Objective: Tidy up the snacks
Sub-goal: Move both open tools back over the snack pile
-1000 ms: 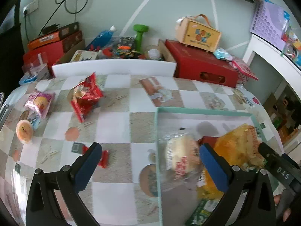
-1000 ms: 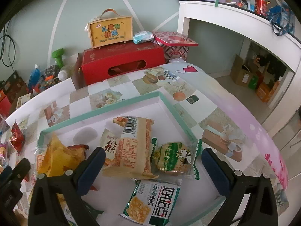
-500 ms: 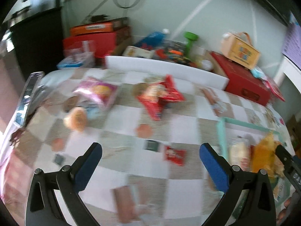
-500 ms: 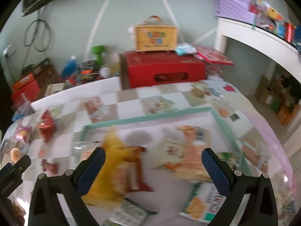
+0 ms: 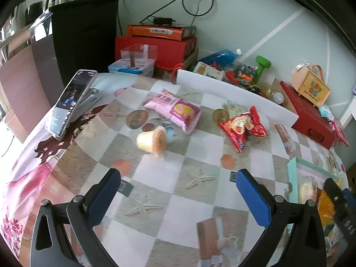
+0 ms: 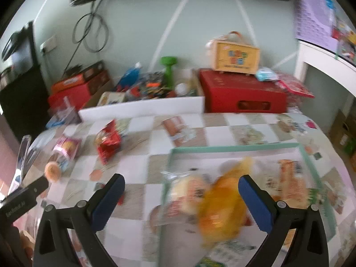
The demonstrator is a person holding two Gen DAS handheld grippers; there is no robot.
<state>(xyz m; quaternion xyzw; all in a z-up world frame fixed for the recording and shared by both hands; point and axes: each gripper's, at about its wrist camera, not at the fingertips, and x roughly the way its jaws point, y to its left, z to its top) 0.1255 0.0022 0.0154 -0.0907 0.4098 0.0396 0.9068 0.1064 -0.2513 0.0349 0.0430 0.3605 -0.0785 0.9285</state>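
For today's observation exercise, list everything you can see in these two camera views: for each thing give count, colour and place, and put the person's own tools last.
Pink snack bag: one, pink, far part of the table.
Red snack packet: one, red, right of the pink bag.
Jelly cup: one, pale yellow, lying on its side near the pink bag.
Tray: one, teal-rimmed, right side of the table, holding several snacks.
Yellow bag: one, orange-yellow, blurred, in the tray.
Phone: one, propped at the table's left edge.
Dumbbell: one, green, by the wall.
Red box: one, behind the table.
Left gripper: open, blue pads.
Right gripper: open, blue pads.
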